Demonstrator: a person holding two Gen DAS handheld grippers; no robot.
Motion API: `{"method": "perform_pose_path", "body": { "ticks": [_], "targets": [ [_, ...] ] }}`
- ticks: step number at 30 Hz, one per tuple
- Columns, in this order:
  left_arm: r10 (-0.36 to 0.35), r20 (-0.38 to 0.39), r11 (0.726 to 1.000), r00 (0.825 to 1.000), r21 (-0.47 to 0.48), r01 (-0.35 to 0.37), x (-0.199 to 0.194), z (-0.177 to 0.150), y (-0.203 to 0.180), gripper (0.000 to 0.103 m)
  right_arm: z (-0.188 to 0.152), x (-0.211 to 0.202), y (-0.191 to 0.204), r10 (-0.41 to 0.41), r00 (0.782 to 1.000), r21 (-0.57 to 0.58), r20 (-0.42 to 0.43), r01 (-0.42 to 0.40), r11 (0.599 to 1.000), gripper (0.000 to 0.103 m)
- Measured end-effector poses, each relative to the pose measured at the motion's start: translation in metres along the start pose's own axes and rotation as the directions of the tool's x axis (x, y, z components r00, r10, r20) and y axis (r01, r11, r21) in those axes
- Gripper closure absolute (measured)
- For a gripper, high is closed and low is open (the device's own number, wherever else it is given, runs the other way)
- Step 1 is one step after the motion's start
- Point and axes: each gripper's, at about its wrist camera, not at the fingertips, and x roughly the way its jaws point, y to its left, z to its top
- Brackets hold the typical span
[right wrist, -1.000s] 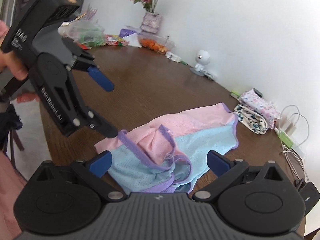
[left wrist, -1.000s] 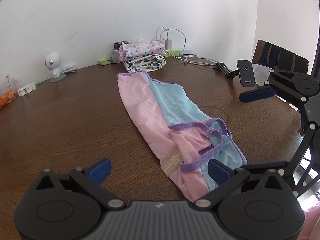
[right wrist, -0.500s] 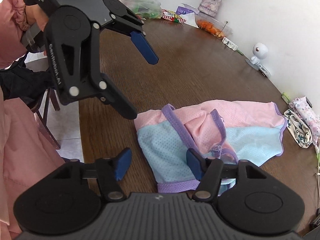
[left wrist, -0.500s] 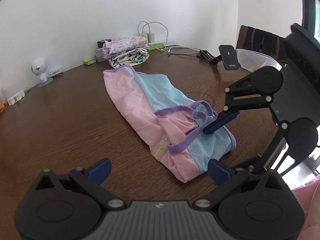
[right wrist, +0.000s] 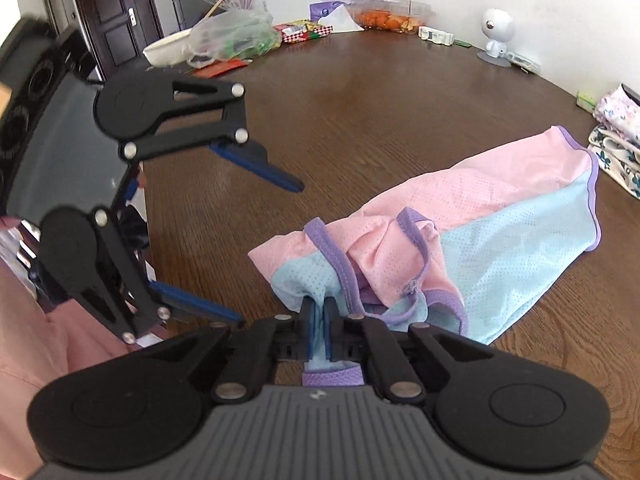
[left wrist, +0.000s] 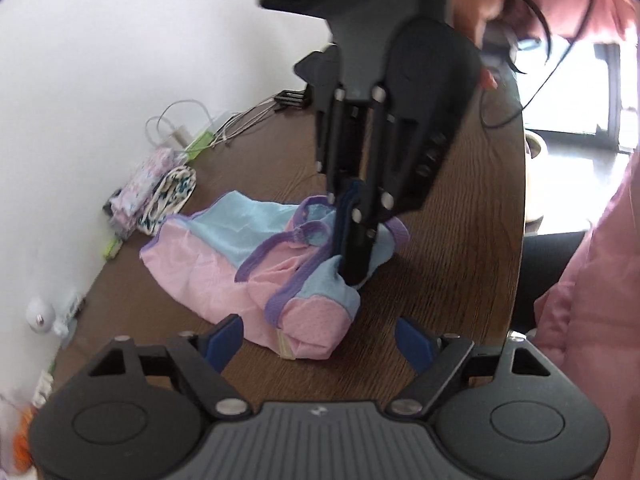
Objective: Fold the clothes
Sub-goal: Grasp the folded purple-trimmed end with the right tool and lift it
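A pink and light-blue mesh top (left wrist: 224,264) with purple trim lies on the brown wooden table (left wrist: 460,248); it also shows in the right wrist view (right wrist: 500,216). My right gripper (right wrist: 319,312) is shut on the top's near blue corner by the purple hem. In the left wrist view the right gripper (left wrist: 354,256) stands over that same corner. My left gripper (left wrist: 320,334) is open and empty, just short of the top's near pink edge. In the right wrist view the left gripper (right wrist: 268,248) hangs open to the left of the top.
Folded patterned clothes (left wrist: 160,184) are stacked at the wall, also in the right wrist view (right wrist: 618,140). Chargers and cables (left wrist: 188,128), a small white camera (right wrist: 496,36), food bags and a bowl (right wrist: 228,40) line the table's far side. The table edge (left wrist: 520,200) is at right.
My right gripper has come down and shut on the top's blue corner. My left gripper has swung round and closer to the top's near pink edge, still open.
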Motion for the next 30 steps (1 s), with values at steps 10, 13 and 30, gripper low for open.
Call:
{"method": "perform_pose_path", "body": {
  "ticks": [10,13,30],
  "targets": [
    [-0.005,-0.039,0.976,0.999,0.219,0.013,0.032,0.006,0.004,0.072,0.012,-0.014,-0.009,0.049,0.999,0.021,0.003,-0.049,0.999,0.099],
    [-0.025,-0.036,0.973,0.999,0.228,0.032,0.033,0.007,0.01,0.092,0.014,-0.016,-0.009,0.051,0.999,0.012,0.012,-0.051,0.999,0.099],
    [-0.267,-0.039,0.952,0.963,-0.163,0.258,0.034,0.018,0.076,0.093,-0.049,0.001,0.037,-0.297,0.932,-0.371,0.208,0.356,0.858,0.033]
  ]
}}
